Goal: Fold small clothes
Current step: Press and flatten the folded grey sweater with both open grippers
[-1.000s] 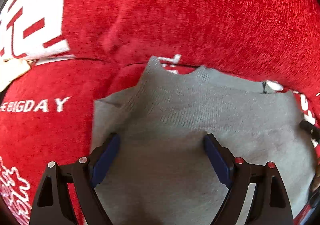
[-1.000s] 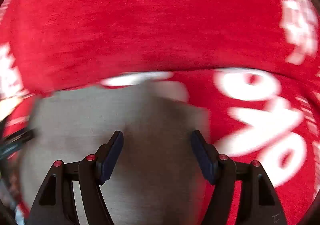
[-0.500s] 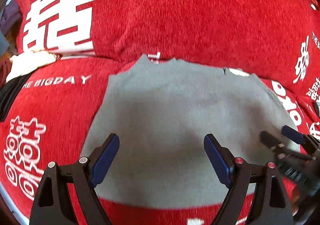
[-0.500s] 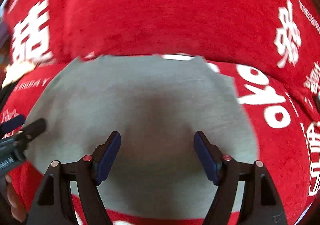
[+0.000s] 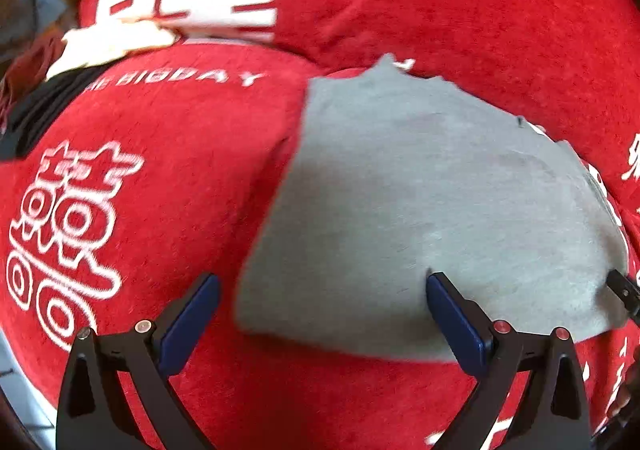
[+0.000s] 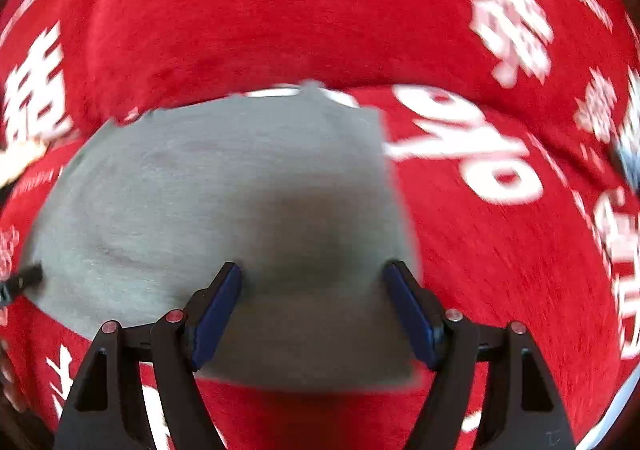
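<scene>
A grey knitted garment [image 5: 420, 209] lies flat as a rough rectangle on the red sofa seat, also in the right wrist view [image 6: 200, 201]. My left gripper [image 5: 320, 282] hovers over the garment's near left corner. Its jaws are opening wide, and nothing is pinched between the blue pads. My right gripper [image 6: 314, 270] hangs open above the garment's near right part, its right finger close to the cloth's right edge. Neither gripper holds the cloth. A tip of the right gripper [image 5: 622, 290] shows at the garment's right edge.
The red sofa cover [image 5: 160, 177] with white lettering spans the seat and the back cushion [image 5: 440, 1]. A white cloth [image 5: 112, 45] and a dark cloth [image 5: 40, 105] lie at the far left. A strip of pale floor [image 5: 16, 390] shows at the lower left.
Both grippers have drawn back from the back cushion toward the garment's near edge. The left one has shifted left and its jaws have widened. The garment now shows whole and flat.
</scene>
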A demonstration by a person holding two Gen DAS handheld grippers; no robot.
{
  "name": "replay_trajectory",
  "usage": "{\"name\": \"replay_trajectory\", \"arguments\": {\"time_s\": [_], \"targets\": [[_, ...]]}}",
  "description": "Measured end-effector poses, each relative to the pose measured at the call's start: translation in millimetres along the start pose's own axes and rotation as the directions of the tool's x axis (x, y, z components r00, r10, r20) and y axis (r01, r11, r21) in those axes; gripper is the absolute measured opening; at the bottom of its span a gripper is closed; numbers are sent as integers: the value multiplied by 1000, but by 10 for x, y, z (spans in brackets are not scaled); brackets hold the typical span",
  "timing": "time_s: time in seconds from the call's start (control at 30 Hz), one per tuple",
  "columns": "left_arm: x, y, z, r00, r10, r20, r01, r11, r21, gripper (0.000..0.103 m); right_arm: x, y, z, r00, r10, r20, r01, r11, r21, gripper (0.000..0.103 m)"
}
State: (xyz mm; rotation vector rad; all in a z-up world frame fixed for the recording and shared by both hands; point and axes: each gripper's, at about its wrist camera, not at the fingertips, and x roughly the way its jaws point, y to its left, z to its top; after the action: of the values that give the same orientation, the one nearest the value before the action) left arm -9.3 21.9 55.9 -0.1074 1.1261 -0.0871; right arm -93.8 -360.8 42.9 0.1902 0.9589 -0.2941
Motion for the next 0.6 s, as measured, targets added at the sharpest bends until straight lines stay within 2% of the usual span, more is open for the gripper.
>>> {"name": "replay_trajectory", "arguments": {"time_s": [0.03, 0.07, 0.17, 0.23, 0.3, 0.33, 0.37, 0.43, 0.5, 0.53, 0.57, 0.6], "targets": [[-13, 58, -17, 1000, -1, -8, 1, 1000, -25, 102, -16, -112, -22, 999, -49, -12, 50, 997, 51, 77], [-42, 108, -40, 1000, 4, -9, -4, 999, -53, 102, -47, -204, -49, 998, -58, -17, 59, 993, 102, 77], [-186, 104, -122, 999, -22, 24, 24, 995, -101, 102, -218, -231, -107, 1000, 3, 12, -5, 985, 174, 77], [-279, -93, -163, 997, -63, 41, 66, 994, -82, 102, -346, 20, -133, 998, 19, 56, -27, 991, 135, 78], [-347, -376, -177, 994, -91, 56, 91, 996, -5, 102, -382, 482, -155, 996, 47, 70, -46, 999, -14, 78], [-366, -537, -192, 994, -87, 68, 84, 995, 50, 102, -370, 625, -164, 997, 53, 64, -48, 997, -68, 78], [-357, -634, -199, 994, -83, 71, 76, 993, 91, 102, -321, 862, -196, 998, 50, 43, -42, 985, -170, 78], [-260, -731, -223, 998, -53, 46, 45, 989, 144, 102, -205, 1039, -259, 999, 8, 32, 0, 970, -241, 78], [-92, -652, -240, 1000, -3, 8, 2, 990, 141, 102, -78, 950, -302, 1000, -19, 0, 18, 974, -224, 78], [-3, -544, -260, 1000, 12, -20, -10, 993, 120, 102, -59, 867, -309, 1000, -3, -9, 1, 980, -198, 78], [32, -393, -269, 998, -50, -34, 52, 996, 71, 103, -56, 691, -310, 999, 50, -8, -50, 989, -142, 78], [23, -279, -261, 997, -76, -31, 77, 996, 35, 103, -67, 537, -313, 997, 72, -2, -72, 992, -102, 78]]}}
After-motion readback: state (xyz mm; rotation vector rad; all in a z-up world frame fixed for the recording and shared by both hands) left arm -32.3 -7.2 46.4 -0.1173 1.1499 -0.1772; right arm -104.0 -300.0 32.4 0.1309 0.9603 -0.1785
